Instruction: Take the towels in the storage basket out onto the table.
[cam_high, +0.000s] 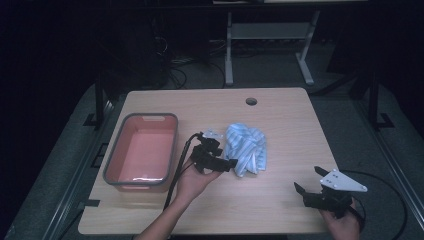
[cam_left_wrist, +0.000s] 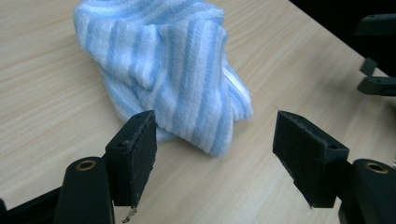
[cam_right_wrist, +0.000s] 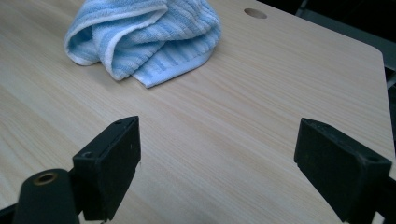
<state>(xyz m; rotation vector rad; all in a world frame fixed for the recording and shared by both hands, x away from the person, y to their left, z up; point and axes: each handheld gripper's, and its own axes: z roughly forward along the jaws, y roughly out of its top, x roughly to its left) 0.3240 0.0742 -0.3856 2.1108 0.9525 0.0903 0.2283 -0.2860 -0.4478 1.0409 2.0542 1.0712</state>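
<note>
beside the towel (cam_left_wrist: 173, 70) the left tongs (cam_left_wrist: 215, 154) gape empty; push deeper before pinching. right tongs (cam_right_wrist: 217, 161) wait open, well apart.

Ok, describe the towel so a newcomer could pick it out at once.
On the light wooden table, look near the middle, just right of the pink bin with the grey rim. There lies the towel, crumpled in a heap, right in front of the open left gripper. It alone is soft cloth, striped pale blue and white.
</note>
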